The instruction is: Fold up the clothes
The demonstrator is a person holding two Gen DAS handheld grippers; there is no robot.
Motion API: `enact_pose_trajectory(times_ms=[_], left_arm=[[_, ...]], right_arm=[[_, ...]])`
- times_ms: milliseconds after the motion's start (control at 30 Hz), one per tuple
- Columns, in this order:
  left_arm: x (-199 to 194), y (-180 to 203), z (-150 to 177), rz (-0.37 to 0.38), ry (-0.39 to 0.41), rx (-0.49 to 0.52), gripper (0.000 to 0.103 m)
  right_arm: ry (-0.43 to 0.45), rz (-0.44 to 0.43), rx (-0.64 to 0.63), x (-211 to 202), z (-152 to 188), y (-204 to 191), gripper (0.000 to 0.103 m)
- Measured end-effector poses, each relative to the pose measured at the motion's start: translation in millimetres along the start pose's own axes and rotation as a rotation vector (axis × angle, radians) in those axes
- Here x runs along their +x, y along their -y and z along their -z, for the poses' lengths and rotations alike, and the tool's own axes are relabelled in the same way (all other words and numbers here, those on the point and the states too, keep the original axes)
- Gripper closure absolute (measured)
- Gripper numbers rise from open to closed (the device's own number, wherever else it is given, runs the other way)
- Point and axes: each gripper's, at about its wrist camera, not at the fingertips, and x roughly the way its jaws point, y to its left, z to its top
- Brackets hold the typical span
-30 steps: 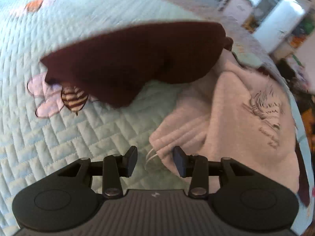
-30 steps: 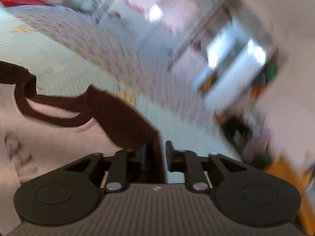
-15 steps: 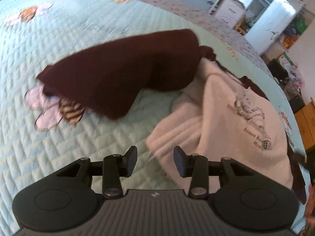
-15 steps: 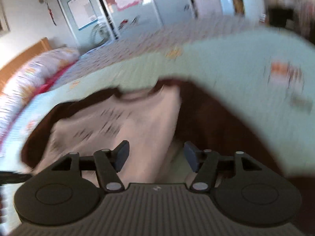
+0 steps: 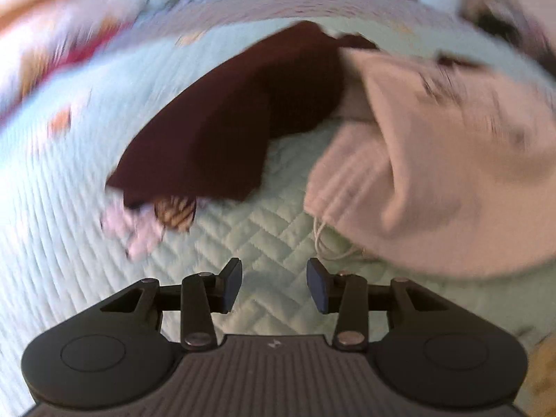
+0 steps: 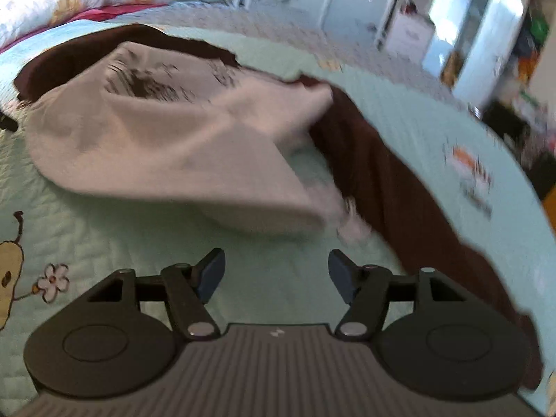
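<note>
Right wrist: tongs apart, empty

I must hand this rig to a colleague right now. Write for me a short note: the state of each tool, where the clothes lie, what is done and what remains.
Left tool: open, empty, above the pale green quilted bedspread.
Right tool: open, empty, also over the bedspread.
Clothes: the white sweatshirt with dark brown sleeves and a printed chest drawing lies crumpled on the bed. One brown sleeve is spread to one side, the other brown sleeve stretches past the right tool. Its hem with a white drawstring is just ahead of the left tool.
Done: no neat fold is visible.
Left: flatten the body, fold both sleeves in, then fold the body.
</note>
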Motion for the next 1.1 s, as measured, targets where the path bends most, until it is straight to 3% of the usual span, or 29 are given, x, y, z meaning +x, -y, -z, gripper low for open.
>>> enact_pose_trajectory(times_ms=[267, 500, 667, 833, 867, 933, 1100], left_arm=[[0.0, 34.5, 17.3, -0.046, 0.123, 0.297, 0.059], [9.3, 46.5, 11.7, -0.116, 0.237, 0.382, 0.057], [0.4, 54.4, 3.0, -0.123, 0.304, 0.355, 0.057], [-3.8, 55.8, -14.7, -0.080, 0.310, 0.325, 0.058], [-2.3, 55.8, -18.7, -0.074, 0.301, 0.322, 0.061], [-0.6, 54.9, -26.1, -0.061, 0.275, 0.312, 0.084], [-23.9, 35.6, -55.5, 0.021, 0.296, 0.116, 0.090]], right_arm=[[-0.022, -0.018, 0.098, 14.8, 4.0, 3.1, 0.033], [-0.038, -0.033, 0.179, 26.2, 7.1, 5.9, 0.030], [-0.026, -0.031, 0.205, 25.0, 6.7, 8.8, 0.030], [0.004, -0.024, 0.227, 21.6, 6.0, 12.3, 0.030], [0.015, -0.022, 0.222, 20.6, 5.8, 12.2, 0.030], [0.039, -0.020, 0.204, 19.0, 5.1, 10.7, 0.030], [0.110, 0.012, 0.153, 23.9, -8.3, 7.9, 0.030]])
